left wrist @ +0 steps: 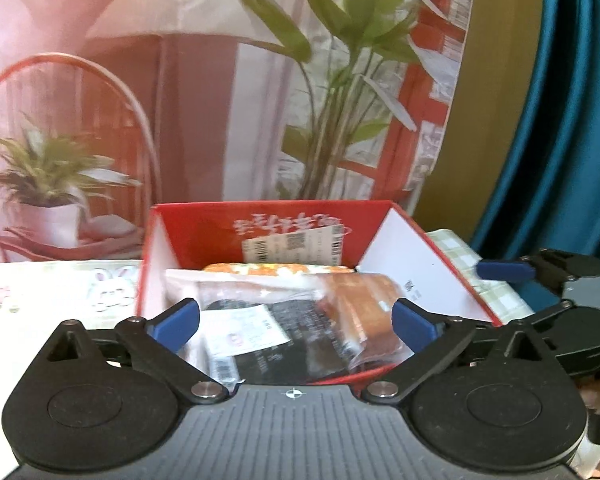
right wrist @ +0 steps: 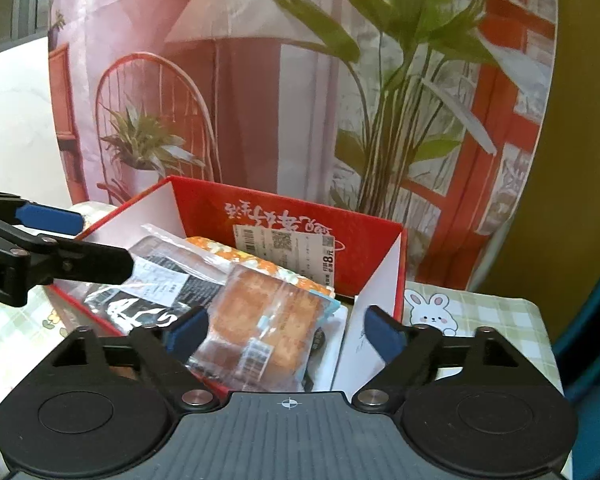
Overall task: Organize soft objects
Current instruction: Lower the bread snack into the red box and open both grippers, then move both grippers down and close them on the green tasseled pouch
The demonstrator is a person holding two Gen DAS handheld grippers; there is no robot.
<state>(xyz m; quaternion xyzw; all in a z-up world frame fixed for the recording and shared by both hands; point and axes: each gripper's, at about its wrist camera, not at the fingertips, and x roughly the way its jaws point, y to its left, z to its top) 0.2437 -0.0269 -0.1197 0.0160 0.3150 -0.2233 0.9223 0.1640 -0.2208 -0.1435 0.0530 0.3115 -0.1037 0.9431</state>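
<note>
Left wrist view looks past my left gripper (left wrist: 294, 320) into a red box (left wrist: 198, 236) standing on a pale green checked cloth (left wrist: 500, 292) printed with a cartoon rabbit (left wrist: 112, 290). My blue-tipped fingers (left wrist: 176, 320) are spread wide and hold nothing; they hover at the near edge of the box, over the packets inside. White Chinese characters run upside down across the inner back wall, too blurred for me to read, and under them sits a white sticker (left wrist: 294, 246) with a barcode and a QR code. In the box lie a clear bag of brown bread (left wrist: 364, 304), a dark packet (left wrist: 300, 340) with a white barcode label, and an orange-and-white patterned packet (left wrist: 276, 269) at the back. From the right wrist view my right gripper (right wrist: 286, 334) is likewise wide open and empty, poised above the bread bag (right wrist: 268, 320) near the box's right wall (right wrist: 380, 276). There the sticker (right wrist: 288, 242) shows a large "8" beside small print I cannot make out. My other tong's blue tip (right wrist: 48, 216) reaches in from the left, above the box's left rim.
</note>
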